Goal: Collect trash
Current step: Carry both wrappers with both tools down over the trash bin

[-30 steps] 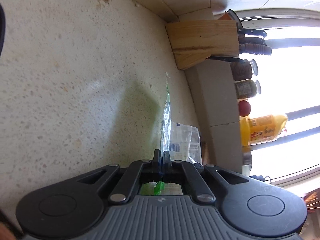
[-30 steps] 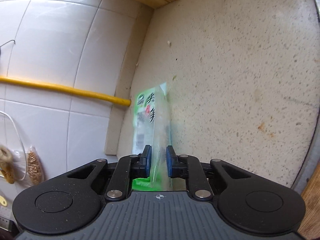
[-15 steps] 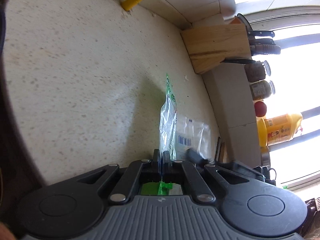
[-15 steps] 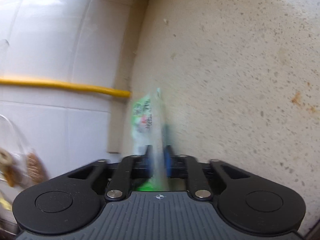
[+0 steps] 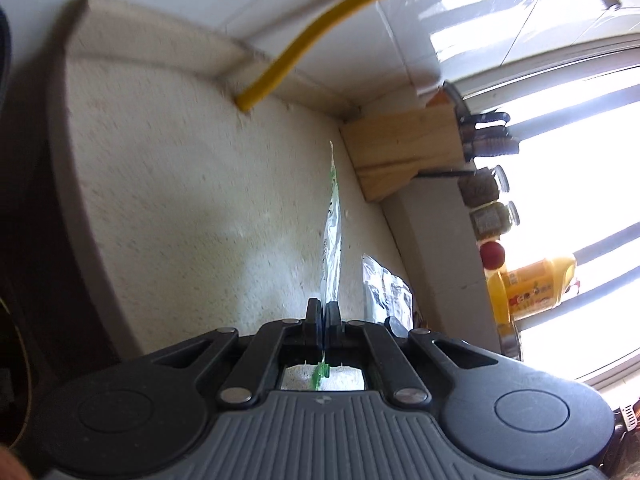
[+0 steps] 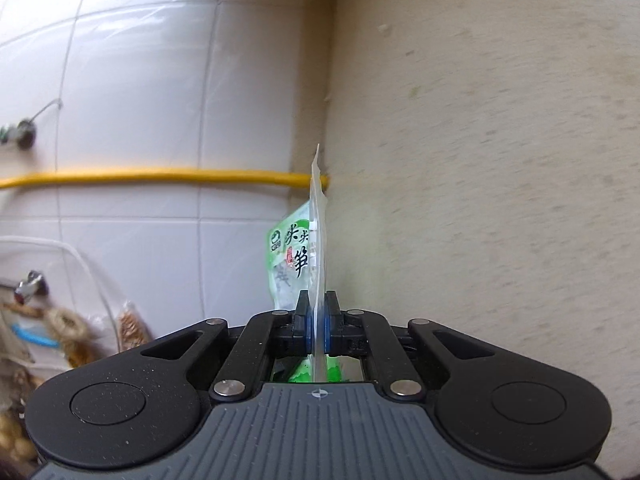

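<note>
Both tongs are black plastic with a ribbed grey housing, round side caps and silver pivot screws. The left tongs (image 5: 322,314) carry black pads, the right tongs (image 6: 317,326) blue ones.

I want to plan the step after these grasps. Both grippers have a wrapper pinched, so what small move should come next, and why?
Probably lift both wrappers clear and carry them off the countertop toward wherever trash goes; no bin shows. The left gripper is shut on a thin green-edged wrapper, and the right gripper is shut on a green printed packet. Another clear wrapper still lies on the counter.
</note>
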Demonstrator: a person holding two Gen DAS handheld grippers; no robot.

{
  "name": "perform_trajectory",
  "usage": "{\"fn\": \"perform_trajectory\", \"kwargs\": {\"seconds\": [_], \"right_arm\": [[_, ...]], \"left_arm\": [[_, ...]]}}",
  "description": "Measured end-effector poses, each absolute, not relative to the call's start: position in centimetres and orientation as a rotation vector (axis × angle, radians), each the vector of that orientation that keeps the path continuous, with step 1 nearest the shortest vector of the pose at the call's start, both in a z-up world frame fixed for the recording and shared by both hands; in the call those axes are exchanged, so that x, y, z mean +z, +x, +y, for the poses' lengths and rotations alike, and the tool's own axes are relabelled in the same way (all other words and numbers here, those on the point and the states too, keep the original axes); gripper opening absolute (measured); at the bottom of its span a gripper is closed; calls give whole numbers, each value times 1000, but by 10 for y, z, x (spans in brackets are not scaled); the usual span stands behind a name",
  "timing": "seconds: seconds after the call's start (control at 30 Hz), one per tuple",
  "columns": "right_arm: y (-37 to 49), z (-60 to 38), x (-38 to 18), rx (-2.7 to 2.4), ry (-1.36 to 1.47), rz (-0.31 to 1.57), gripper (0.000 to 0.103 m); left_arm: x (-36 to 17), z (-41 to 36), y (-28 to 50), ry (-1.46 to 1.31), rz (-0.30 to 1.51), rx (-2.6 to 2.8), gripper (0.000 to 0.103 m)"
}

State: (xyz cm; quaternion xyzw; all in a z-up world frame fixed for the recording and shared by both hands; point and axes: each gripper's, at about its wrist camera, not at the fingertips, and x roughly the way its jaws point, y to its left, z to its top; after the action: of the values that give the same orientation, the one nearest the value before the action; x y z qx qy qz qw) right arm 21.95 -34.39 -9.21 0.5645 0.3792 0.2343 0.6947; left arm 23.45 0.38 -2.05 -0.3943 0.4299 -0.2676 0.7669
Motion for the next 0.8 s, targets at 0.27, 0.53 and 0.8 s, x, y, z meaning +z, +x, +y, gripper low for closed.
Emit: {"fn": "perform_trajectory", "kwargs": {"seconds": [0.27,0.53,0.8], "right_arm": [[229,-286,-77,666,1185,903,10],[233,-209,-74,802,1092,1008,10],[220,-147,-91,854,980,1143,11]], "left_arm": [[3,39,196,-764,843,-478,0],[12,82,141,-647,795,-280,0],[-5,102,102,-518,821,-100,0]]}}
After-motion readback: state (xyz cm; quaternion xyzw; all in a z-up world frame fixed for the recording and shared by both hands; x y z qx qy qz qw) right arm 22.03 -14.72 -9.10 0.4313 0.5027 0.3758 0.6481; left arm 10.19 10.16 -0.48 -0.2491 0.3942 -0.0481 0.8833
